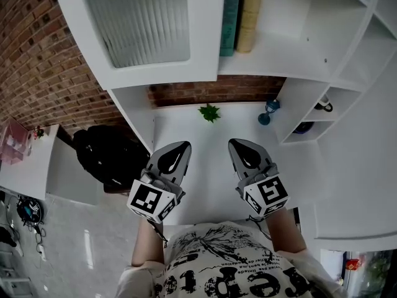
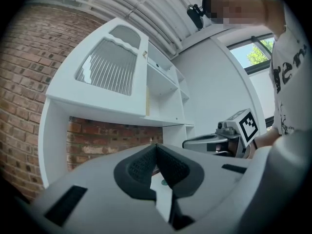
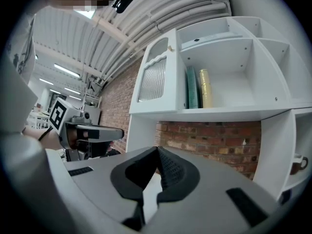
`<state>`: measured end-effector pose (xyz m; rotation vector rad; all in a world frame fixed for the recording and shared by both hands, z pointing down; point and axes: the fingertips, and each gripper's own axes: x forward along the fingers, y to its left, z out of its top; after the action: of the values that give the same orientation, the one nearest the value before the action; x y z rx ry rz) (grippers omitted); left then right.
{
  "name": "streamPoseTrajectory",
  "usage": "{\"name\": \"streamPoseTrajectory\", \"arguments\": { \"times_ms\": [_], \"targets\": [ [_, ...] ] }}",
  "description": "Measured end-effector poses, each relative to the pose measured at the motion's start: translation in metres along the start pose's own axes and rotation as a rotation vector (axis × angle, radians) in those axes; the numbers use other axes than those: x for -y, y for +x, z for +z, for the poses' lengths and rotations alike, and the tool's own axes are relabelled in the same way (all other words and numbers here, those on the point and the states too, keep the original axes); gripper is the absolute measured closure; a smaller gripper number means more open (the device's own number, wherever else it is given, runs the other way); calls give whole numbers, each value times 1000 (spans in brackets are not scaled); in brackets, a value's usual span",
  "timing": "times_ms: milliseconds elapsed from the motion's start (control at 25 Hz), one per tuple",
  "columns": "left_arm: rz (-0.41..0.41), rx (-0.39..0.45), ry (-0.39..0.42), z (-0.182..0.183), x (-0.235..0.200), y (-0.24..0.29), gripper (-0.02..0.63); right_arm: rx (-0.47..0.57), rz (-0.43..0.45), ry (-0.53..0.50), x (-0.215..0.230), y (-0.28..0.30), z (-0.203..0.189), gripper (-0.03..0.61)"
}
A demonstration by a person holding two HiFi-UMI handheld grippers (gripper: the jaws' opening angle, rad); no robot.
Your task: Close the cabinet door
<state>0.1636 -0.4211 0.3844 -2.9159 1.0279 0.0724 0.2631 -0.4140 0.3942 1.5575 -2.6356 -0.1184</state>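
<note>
Two books point(image 1: 249, 11) shelved; plant point(image 1: 209, 112), blue ornament point(image 1: 268, 112) on desk point(image 1: 208, 163).

White framed cabinet door point(image 1: 144, 23) with ribbed glass panel: upright, far left, covering the left compartment of the white wall cabinet point(image 1: 291, 54), apparently shut; small knob point(image 3: 170, 48) at its right edge.

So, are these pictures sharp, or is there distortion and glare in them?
Head view: sharp and evenly lit, but the straight edges of the cabinet door bow. Left gripper view: fisheye with black corners, and the window is very bright. Right gripper view: the same black corners, and the ceiling lights glare a little.
</note>
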Motion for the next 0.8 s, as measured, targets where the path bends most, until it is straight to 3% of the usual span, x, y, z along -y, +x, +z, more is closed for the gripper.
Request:
{"name": "streamPoseTrajectory", "arguments": {
  "times_ms": [560,800],
  "targets": [
    [-20,-10,6,4,16,-1,600,-10,-29,-10,0,-9,-3,565],
    [-21,5,-54,3,15,-5,600,-19,-31,-16,-5,-11,-5,565]
  ]
}}
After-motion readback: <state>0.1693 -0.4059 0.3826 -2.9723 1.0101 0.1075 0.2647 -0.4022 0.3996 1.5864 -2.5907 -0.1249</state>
